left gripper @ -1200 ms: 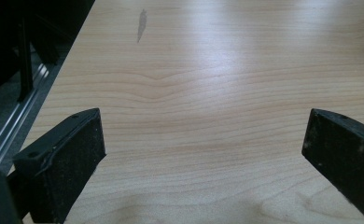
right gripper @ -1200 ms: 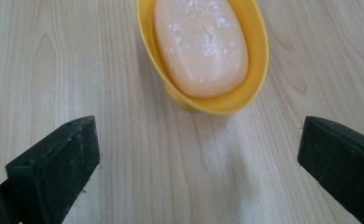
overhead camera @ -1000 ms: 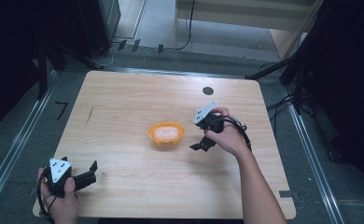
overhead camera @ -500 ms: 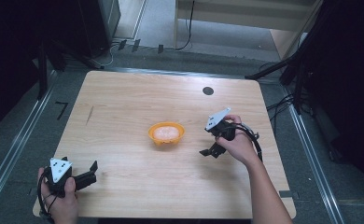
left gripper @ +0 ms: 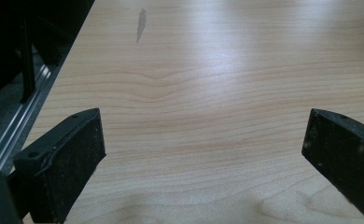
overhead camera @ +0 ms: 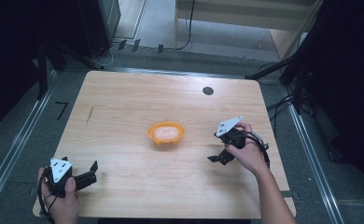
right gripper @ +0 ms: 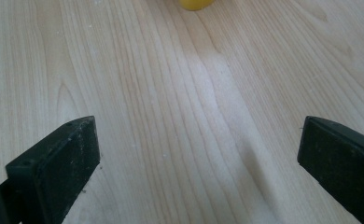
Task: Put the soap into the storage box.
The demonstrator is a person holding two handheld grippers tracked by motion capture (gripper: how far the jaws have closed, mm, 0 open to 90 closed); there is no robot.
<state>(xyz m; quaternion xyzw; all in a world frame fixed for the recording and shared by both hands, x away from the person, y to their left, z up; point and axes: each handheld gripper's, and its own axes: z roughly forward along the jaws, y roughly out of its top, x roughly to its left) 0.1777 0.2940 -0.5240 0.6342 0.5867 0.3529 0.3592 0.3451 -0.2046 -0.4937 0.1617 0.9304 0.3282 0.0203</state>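
Observation:
An orange bowl (overhead camera: 166,133) with something pale inside sits near the middle of the wooden table (overhead camera: 124,107). My right gripper (overhead camera: 219,158) hovers to the bowl's right, held in a hand, open and empty. In the right gripper view its jaws stand wide apart over bare wood, with the bowl's rim (right gripper: 196,4) at the top edge. My left gripper (overhead camera: 92,171) rests near the front left corner, also open and empty. The left gripper view shows its jaws spread over bare tabletop.
A small black round spot (overhead camera: 207,90) lies on the table at the back right. A dark streak (overhead camera: 90,115) marks the wood at the left. Metal rails (overhead camera: 17,144) and cables run along the floor around the table.
My right gripper has drawn back from the bowl, moving right and toward the table's front. The left gripper has stayed where it was.

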